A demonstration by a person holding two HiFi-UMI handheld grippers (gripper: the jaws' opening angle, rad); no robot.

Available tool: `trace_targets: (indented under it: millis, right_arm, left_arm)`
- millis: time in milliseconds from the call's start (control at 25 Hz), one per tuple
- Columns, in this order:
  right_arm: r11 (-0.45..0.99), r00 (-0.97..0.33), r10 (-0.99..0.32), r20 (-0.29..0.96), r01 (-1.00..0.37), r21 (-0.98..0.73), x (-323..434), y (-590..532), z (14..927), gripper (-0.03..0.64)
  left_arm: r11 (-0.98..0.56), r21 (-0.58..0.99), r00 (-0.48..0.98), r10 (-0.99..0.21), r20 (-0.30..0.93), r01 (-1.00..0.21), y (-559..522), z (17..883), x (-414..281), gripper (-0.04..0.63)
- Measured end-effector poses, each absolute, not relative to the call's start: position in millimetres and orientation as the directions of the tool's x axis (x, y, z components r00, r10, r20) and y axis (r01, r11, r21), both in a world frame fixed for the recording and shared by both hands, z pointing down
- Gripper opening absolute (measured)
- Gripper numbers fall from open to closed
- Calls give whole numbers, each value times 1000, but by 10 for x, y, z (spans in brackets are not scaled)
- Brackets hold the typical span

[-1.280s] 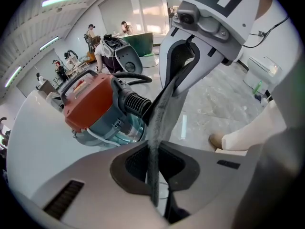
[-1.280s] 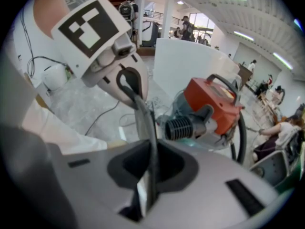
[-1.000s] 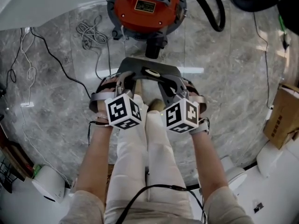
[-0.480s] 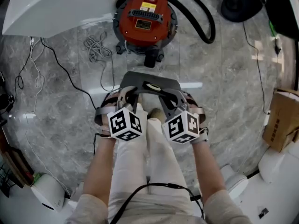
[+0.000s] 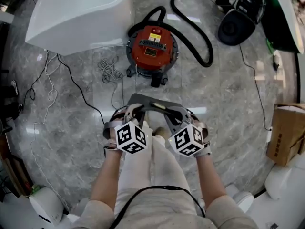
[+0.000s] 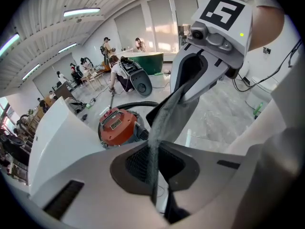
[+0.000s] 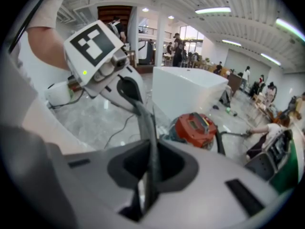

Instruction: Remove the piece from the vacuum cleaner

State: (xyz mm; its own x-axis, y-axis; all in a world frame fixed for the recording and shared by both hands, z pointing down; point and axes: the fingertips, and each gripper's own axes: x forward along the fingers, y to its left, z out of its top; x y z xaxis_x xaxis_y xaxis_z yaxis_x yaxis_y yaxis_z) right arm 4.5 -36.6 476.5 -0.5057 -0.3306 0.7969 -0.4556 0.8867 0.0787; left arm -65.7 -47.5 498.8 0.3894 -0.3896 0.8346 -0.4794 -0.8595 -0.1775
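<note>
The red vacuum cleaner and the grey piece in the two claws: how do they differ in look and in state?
The vacuum cleaner is red and round; the piece is dark grey and flat. The vacuum cleaner stands on the floor with a black hose curling round it; the piece is apart from it, clamped by the left claw and the right claw.

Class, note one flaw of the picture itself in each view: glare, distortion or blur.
Head view: bright glare streaks on the glossy floor beside the red vacuum cleaner. Left gripper view: fisheye bends the ceiling lights, corners black. Right gripper view: the grey piece close to the lens is blurred.
</note>
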Motion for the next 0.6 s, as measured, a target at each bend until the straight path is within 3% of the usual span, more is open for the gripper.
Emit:
trace_targets:
  millis: [600]
  right_arm:
    - [887, -563, -340, 753, -458, 57, -50, -393, 3649, 44]
  left_arm:
    - [-840, -197, 416, -438, 797, -506, -487, 3863, -754, 35]
